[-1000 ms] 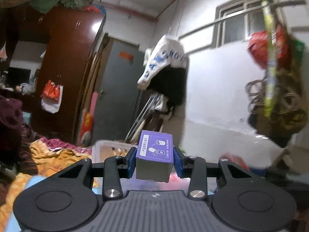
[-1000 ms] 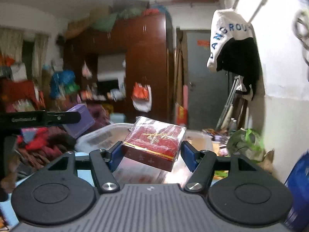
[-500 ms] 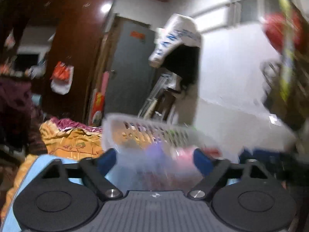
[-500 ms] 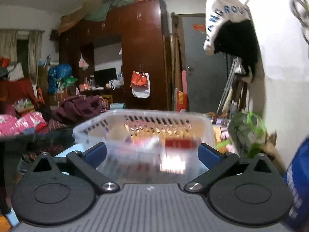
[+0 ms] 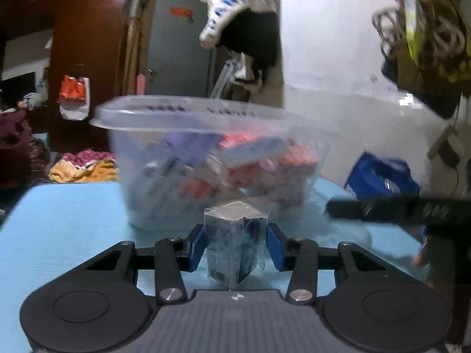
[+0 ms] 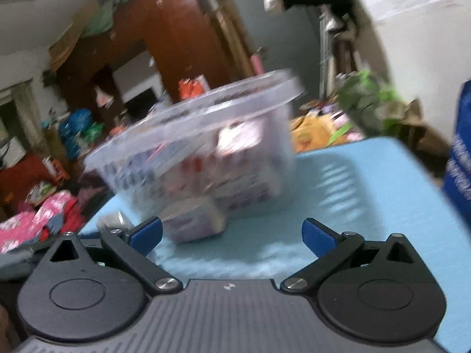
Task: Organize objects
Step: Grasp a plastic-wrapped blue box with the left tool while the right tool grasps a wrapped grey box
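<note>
A second ago each gripper held a box up in the air: a purple one on the left, a red one on the right. Both boxes have since gone into the clear plastic basket (image 5: 212, 158), which sits on the light blue table (image 5: 67, 217) packed w/ red, purple and white packs. So that pair looks sorted, and both hands have dropped to table level for the next round.

The left gripper (image 5: 235, 247) now has a small dark box in clear wrap (image 5: 234, 244) between its blue pads. Its jaws are closing; the left pad seems to touch the box, the right pad shows a thin gap, so no firm grasp yet. The box stands on the table just in front of the basket.

The right gripper (image 6: 231, 234) is spread wide and empty. A short white-and-purple box (image 6: 194, 220) lies on the table ahead of it, near its left finger and against the basket's front wall. View is blurred, so its label can't be read.

Judging by this, two more pickups are starting.
</note>
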Demonstrator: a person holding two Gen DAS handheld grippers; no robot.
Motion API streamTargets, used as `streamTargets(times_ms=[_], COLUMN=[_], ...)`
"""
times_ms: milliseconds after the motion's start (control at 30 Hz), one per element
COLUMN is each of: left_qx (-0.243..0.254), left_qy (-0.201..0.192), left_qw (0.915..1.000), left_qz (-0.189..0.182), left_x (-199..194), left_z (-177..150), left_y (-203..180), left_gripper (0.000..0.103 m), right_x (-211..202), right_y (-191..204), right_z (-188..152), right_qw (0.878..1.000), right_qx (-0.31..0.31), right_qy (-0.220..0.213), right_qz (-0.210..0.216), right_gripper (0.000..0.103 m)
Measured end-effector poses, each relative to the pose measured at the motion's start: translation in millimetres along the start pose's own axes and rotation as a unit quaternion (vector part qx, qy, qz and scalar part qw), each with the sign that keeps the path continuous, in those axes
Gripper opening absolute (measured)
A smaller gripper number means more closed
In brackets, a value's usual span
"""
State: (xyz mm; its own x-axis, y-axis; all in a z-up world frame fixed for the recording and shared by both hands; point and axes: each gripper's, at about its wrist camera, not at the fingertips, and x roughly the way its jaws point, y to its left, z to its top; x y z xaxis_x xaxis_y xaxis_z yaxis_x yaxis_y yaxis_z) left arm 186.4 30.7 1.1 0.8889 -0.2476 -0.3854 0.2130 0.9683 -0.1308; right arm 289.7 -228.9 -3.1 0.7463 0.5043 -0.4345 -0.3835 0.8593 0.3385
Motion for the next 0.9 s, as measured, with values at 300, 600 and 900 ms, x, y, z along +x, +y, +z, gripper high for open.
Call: streamTargets(times_ms=[300,600,900], left_qx=[-0.089,-0.096,-0.096], left_qy=[-0.04,-0.057,-0.071], left_qw=[0.9951,0.9937,0.992], left_qz=[0.018,-0.006,-0.044], left_x=[-26.3,-25.4,-30.6], left_z=[1.0,-0.4,-3.1], left_y=[69.8,70.9,72.4], left_gripper=[0.049,0.049,0.049], right_x=[57.0,42.2,-24.2], right_y=[79.6,75.5,30.9], right_z=[-13.6,-19.6,-28.1], right_qw=[0.984,0.985,0.993], right_qx=[-0.15,-0.146,-0.101], right_qy=[0.061,0.048,-0.006], right_qz=[-0.079,-0.08,-0.056], right_gripper=[0.097,0.065,0.065])
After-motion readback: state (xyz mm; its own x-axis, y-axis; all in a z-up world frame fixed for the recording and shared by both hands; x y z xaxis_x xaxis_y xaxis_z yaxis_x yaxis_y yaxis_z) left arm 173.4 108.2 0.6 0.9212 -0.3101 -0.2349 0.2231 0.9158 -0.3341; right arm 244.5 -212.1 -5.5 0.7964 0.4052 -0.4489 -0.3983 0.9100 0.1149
